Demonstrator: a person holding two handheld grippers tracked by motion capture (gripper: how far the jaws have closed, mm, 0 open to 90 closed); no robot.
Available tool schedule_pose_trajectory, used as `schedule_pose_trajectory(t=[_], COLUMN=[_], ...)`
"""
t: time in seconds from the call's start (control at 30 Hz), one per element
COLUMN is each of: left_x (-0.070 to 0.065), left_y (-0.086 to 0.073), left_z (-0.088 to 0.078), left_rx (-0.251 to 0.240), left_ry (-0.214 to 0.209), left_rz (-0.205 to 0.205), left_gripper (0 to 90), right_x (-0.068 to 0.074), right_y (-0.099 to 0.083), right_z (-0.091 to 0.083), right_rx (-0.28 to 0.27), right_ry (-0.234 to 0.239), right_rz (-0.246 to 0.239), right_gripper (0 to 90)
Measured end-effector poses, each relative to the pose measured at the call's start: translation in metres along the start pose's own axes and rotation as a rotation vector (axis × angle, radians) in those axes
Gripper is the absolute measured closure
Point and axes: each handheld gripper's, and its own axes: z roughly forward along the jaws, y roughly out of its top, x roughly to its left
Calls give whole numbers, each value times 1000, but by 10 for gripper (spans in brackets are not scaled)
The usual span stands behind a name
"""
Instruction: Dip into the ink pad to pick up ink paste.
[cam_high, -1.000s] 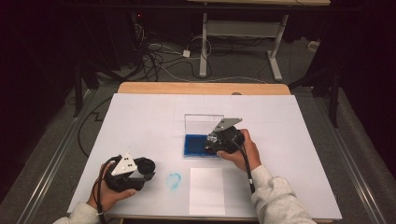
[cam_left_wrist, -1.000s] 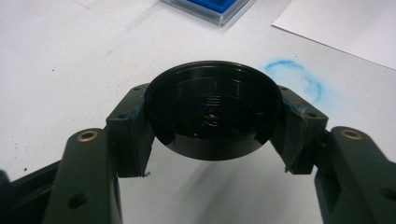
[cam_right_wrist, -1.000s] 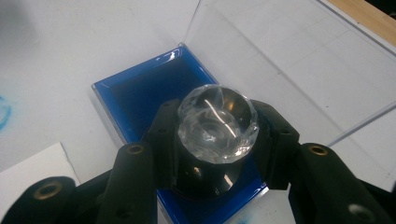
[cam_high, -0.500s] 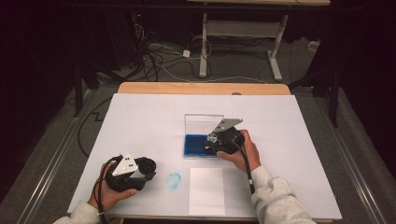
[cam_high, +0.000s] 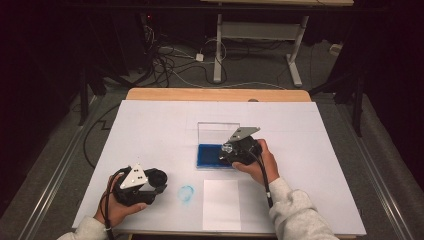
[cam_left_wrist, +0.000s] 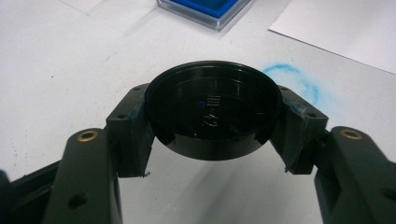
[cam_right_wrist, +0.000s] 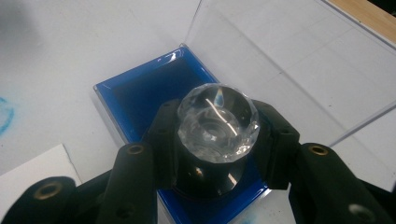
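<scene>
My left gripper (cam_left_wrist: 215, 128) is shut on a round black cap (cam_left_wrist: 215, 114), held just above the white table near its front left. In the high view the left gripper (cam_high: 158, 180) points right with the cap (cam_high: 160, 177) at its tip. My right gripper (cam_right_wrist: 217, 140) is shut on a black stamp with a clear faceted knob (cam_right_wrist: 217, 119). It holds the stamp over the blue ink pad (cam_right_wrist: 140, 91), whose clear case lid (cam_right_wrist: 280, 56) stands open behind. From above, the right gripper (cam_high: 227, 151) sits at the right end of the pad (cam_high: 206, 156).
A blue ring mark (cam_high: 186, 192) stains the white table cover (cam_high: 150, 125) just right of the left gripper. A white paper sheet (cam_high: 221, 204) lies near the front edge. Cables and a desk frame (cam_high: 255, 35) stand on the floor beyond the table.
</scene>
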Motion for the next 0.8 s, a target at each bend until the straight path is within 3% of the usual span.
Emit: schedule_pose_trajectory(t=[0.43,0.5,0.8], left_x=[0,0,0], left_y=[0,0,0], left_z=[0,0,-1], left_rx=[0,3,-2], left_ry=[-5,-3,-3], left_rz=[4,4,2], left_gripper=[367,367,367], right_x=[0,0,3], right_y=[0,-1,2], right_z=[-1,-1,-1], right_rx=[8,-1,23], right_ry=[0,8,-16], right_rz=[-3,19,-13], right_gripper=[565,565,565])
